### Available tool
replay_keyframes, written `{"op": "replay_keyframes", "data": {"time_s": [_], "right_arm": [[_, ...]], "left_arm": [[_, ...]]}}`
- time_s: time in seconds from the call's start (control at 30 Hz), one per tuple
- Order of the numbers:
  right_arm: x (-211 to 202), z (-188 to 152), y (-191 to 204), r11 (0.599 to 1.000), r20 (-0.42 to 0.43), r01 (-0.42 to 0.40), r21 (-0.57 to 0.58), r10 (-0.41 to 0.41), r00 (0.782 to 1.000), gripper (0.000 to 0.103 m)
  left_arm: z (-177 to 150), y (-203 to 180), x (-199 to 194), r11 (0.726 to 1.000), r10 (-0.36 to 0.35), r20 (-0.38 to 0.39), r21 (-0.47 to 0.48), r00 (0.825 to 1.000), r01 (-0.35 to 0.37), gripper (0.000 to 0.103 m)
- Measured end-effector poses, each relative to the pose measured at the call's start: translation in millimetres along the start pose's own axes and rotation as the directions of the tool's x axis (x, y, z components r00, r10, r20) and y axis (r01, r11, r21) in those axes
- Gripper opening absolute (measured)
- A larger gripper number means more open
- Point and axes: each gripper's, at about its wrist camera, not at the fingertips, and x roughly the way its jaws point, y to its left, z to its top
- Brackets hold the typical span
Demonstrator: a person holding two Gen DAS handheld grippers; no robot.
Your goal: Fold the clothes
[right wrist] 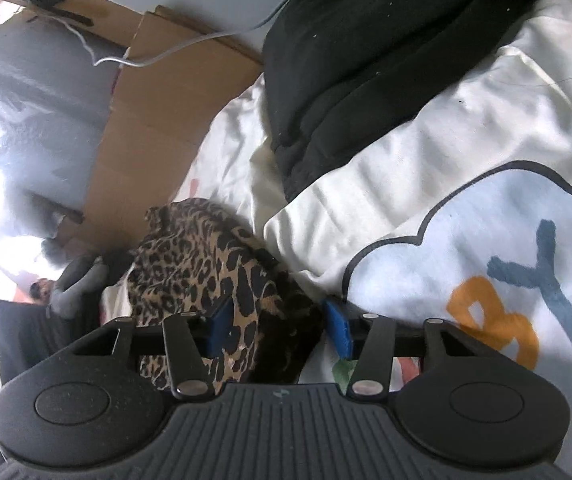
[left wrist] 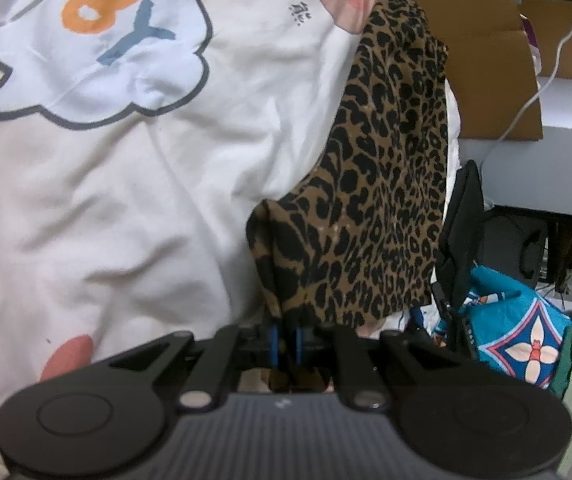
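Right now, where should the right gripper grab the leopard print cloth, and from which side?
On the leopard print cloth's bunched near end, coming straight ahead along the bedspread. That fold already sits between the right gripper's open pads. The left gripper pinches another edge, so a second hold here likely lets it spread.

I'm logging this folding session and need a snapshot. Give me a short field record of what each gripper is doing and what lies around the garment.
garment: leopard-print cloth, bunched, on a cream printed sheet
left gripper: shut on an edge of the leopard-print cloth
right gripper: open, blue pads apart, the cloth between them, not yet pinched
nearby: black garment on the sheet beyond the cloth; teal patterned fabric to the side
background: cardboard box, white cable
fold state: not yet folded
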Motion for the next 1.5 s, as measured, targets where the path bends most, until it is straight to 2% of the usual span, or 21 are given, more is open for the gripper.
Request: {"op": "replay_keyframes", "data": {"time_s": [0.03,0.1,0.17,0.3,0.4,0.73,0.9,1.07,1.2,1.5], "right_arm": [[0,1,-2,1.0,-0.004,-0.006,-0.003,0.006,1.0,0.052],[1,0,-7,1.0,-0.009,-0.002,-0.008,0.002,1.0,0.038],[3,-1,-10,1.0,-0.009,0.009,-0.007,-0.009,1.0,0.029],[3,-3,-12,1.0,-0.009,0.008,0.004,-0.008,1.0,0.024],[2,-1,-5,0.999,-0.017,0.033,0.006,-0.033,0.999,0.008],[-29,-5,20,0.995,0.044,0.039,0.087,-0.043,0.998,0.006],[-45,-14,30,0.989,0.052,0.072,0.129,-0.079,0.996,0.006],[-64,-25,38,0.983,0.062,0.064,0.172,-0.075,0.995,0.006],[-78,-36,40,0.975,0.048,0.073,0.209,-0.085,0.995,0.006],[-96,-68,30,0.961,-0.01,0.093,0.259,-0.094,0.996,0.006]], "left_arm": [[0,0,0,1.0,0.002,0.0,0.0,1.0,-0.002,0.009],[0,0,2,1.0,0.005,-0.001,-0.001,1.0,-0.005,0.009],[1,0,3,1.0,0.007,-0.002,-0.001,1.0,-0.007,0.009],[1,-2,5,1.0,0.013,0.0,0.009,1.0,-0.013,0.009],[1,-7,3,0.999,0.018,0.004,0.027,1.0,-0.018,0.009],[-1,-24,-11,0.998,-0.001,0.001,0.069,1.0,0.001,0.008],[3,-27,-23,0.997,-0.001,0.007,0.078,1.0,0.0,0.008],[11,-40,-44,0.994,0.002,0.013,0.114,1.0,-0.003,0.008],[14,-46,-59,0.988,0.021,0.008,0.151,1.0,-0.022,0.008],[5,-38,-72,0.983,0.078,-0.007,0.167,0.997,-0.076,0.008]]}}
